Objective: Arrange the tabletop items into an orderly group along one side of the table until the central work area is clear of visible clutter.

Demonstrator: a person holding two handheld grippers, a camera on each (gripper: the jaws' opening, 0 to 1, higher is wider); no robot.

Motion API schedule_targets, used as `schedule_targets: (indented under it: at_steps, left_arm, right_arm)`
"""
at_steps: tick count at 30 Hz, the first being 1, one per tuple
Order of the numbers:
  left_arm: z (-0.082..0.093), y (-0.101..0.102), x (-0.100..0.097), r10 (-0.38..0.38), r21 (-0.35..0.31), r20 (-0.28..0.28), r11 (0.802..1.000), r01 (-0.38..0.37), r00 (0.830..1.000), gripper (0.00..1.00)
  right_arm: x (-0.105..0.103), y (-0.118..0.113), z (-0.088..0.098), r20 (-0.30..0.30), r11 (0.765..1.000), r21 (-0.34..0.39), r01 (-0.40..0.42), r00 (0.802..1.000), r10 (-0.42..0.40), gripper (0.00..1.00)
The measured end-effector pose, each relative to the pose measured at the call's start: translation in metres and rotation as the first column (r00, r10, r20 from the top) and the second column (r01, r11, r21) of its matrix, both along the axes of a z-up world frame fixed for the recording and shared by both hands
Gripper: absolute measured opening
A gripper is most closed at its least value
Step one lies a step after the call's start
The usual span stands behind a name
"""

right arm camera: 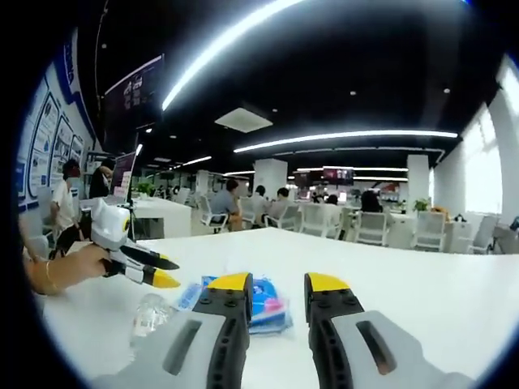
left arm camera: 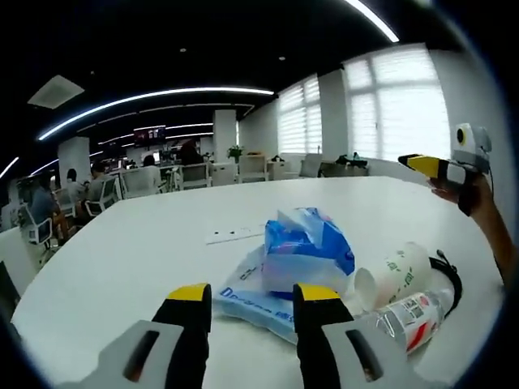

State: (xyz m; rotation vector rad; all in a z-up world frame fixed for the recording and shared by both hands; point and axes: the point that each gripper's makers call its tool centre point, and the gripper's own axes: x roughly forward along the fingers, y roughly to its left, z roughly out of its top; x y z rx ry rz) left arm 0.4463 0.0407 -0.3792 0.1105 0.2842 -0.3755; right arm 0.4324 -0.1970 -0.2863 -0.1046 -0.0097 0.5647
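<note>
Hovering both tongs empty, jaws apart: my left tongs (left arm camera: 249,301) sit just short of the blue tissue pack (left arm camera: 308,247) on the desk (left arm camera: 146,243). The paper cup (left arm camera: 399,271) and bottle (left arm camera: 409,312) lie right of it; nudging the pack may roll them. My right tongs (right arm camera: 277,293) hang higher.

Ceiling light strips (right arm camera: 243,24) and blinded windows (left arm camera: 389,113) give bright, even light. The white table (left arm camera: 146,243) shows mild glare. Fisheye distortion bends edges; distant desks look soft.
</note>
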Motion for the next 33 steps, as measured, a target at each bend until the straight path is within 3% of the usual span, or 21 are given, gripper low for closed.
schedule_targets:
  at_steps: [12, 14, 16, 21, 28, 29, 33]
  left_arm:
    - [-0.011, 0.020, 0.008, 0.074, -0.045, -0.020, 0.996, -0.075, 0.997, 0.35]
    - [-0.011, 0.018, 0.008, 0.064, -0.073, -0.034, 0.995, -0.066, 0.997, 0.35]
    - [-0.011, 0.013, 0.007, 0.057, -0.091, -0.031, 0.994, -0.060, 0.998, 0.35]
    - [-0.019, 0.014, 0.006, 0.057, -0.061, -0.043, 0.996, -0.059, 0.997, 0.35]
    - [-0.027, 0.020, 0.010, 0.069, -0.066, -0.062, 0.995, -0.073, 0.996, 0.35]
    - [-0.027, 0.018, 0.008, 0.063, -0.126, -0.075, 0.989, -0.072, 0.995, 0.34]
    - [-0.025, 0.015, 0.006, 0.047, -0.157, -0.080, 0.986, -0.059, 0.996, 0.33]
  right_arm:
    - [0.035, 0.010, -0.017, -0.042, 1.000, 0.006, 0.007, 0.999, -0.007, 0.23]
    - [0.042, 0.011, -0.025, -0.055, 1.000, 0.009, 0.015, 0.998, -0.014, 0.23]
    - [0.049, 0.013, -0.039, -0.077, 0.999, -0.035, 0.014, 0.997, -0.016, 0.23]
    - [0.054, 0.015, -0.050, -0.110, 1.000, -0.011, -0.001, 0.994, 0.000, 0.23]
    - [0.059, 0.015, -0.077, -0.156, 0.999, -0.043, -0.004, 0.988, -0.002, 0.22]
    - [0.059, 0.016, -0.077, -0.157, 0.999, -0.044, -0.005, 0.988, -0.002, 0.22]
    - [0.058, 0.020, -0.079, -0.157, 0.999, -0.035, -0.030, 0.987, 0.024, 0.22]
